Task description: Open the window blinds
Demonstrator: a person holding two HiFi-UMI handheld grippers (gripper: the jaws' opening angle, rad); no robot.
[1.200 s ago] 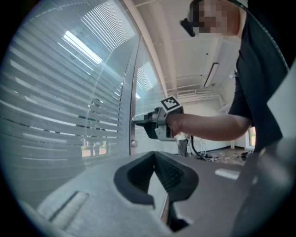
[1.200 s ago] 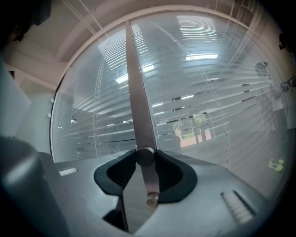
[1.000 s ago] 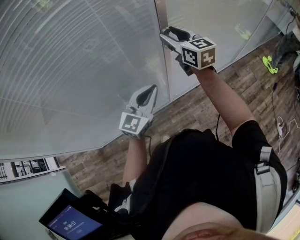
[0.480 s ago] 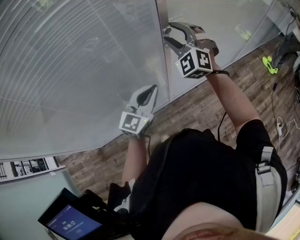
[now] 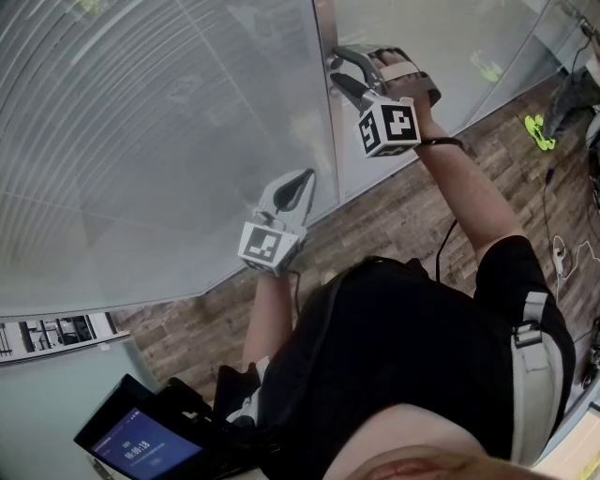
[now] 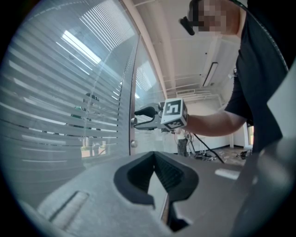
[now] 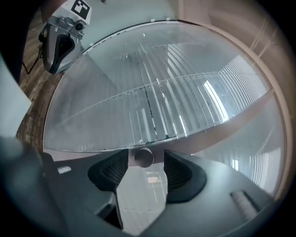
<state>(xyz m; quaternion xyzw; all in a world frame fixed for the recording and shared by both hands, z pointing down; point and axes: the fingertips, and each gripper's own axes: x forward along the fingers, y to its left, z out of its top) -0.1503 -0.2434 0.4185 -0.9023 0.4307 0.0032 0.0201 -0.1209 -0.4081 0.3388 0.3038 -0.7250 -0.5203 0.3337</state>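
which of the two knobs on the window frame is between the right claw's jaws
The upper knob: it sits between the jaws of the right claw, which have just been opening. The lower knob is free.

Round metal knob (image 7: 144, 157) on upright metal frame post (image 5: 322, 28) stands untouched between jaws of right gripper (image 5: 334, 67), just opened; slatted window blinds (image 5: 141, 122) lie left of post.

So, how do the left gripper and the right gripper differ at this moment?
The left gripper has its fingers together, nothing between them; the right gripper has fingers that have just been opening and stand apart around a round knob, not pressing it. In the head view the left gripper sits lower than the right gripper. Both point toward the blinds.
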